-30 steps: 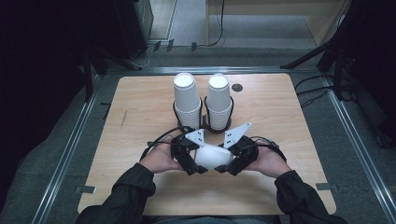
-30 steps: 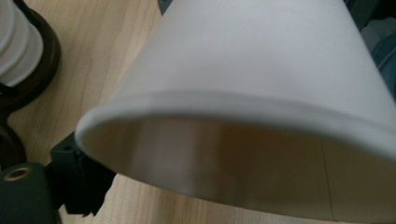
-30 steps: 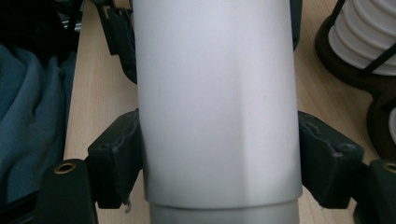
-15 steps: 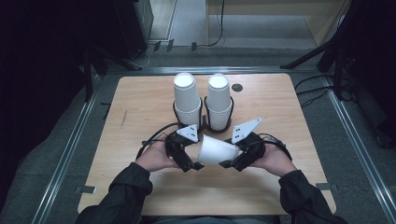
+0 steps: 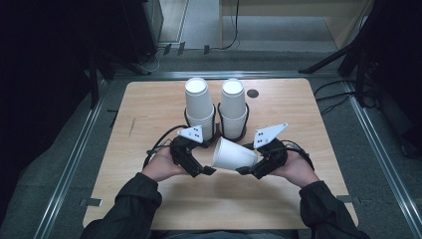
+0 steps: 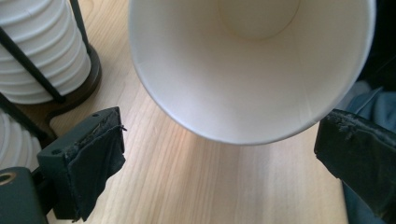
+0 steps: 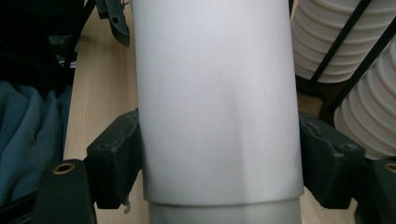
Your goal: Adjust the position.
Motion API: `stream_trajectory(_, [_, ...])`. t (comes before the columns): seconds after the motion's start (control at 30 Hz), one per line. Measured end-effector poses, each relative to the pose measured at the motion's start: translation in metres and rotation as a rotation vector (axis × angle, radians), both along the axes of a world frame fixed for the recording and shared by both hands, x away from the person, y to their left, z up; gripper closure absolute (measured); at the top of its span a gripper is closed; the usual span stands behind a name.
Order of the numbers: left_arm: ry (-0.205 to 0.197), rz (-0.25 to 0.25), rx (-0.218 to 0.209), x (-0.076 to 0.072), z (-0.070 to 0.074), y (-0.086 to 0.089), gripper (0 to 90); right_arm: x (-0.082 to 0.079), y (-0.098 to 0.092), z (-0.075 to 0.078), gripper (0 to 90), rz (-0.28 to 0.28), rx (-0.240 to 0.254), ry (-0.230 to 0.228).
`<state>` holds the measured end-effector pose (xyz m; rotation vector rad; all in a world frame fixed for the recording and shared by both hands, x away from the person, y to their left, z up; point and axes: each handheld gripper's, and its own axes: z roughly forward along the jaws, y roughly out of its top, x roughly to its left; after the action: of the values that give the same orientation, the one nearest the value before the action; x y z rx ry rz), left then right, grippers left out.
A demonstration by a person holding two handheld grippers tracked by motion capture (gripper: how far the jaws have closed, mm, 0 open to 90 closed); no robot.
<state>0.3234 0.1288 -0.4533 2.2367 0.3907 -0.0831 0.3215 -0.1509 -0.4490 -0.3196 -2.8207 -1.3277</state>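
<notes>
Your right hand-held gripper [image 5: 245,171] clamps the white paper cup [image 5: 234,154] sideways at lower centre of the high view. Your left hand-held gripper [image 5: 208,171] is released, its jaws apart around the cup's mouth without touching it.

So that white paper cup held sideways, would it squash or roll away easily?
Probably yes to both. The paper cup looks thin-walled and empty, as its bare inside shows in the left gripper view, so it is likely light and easy to dent. The right gripper presses it from both sides without a visible crease. Set down on its round, tapered side, it would likely roll in a curve.
</notes>
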Motion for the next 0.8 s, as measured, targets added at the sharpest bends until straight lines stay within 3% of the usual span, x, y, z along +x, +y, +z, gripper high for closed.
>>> stream_trajectory(0.2, [0.024, 0.002, -0.079, 0.000, 0.002, -0.001, 1.9, 0.000, -0.001, 0.002, 23.0, 0.006, 0.034, 0.004])
stream_trajectory(0.57, [0.056, -0.012, -0.168, -0.002, 0.003, -0.006, 1.9, -0.002, 0.008, 0.002, 22.9, 0.061, 0.059, 0.006])
stream_trajectory(0.8, [0.077, 0.017, -0.237, -0.004, 0.001, 0.000, 5.1, 0.000, 0.016, 0.002, 22.9, 0.092, 0.075, 0.015])
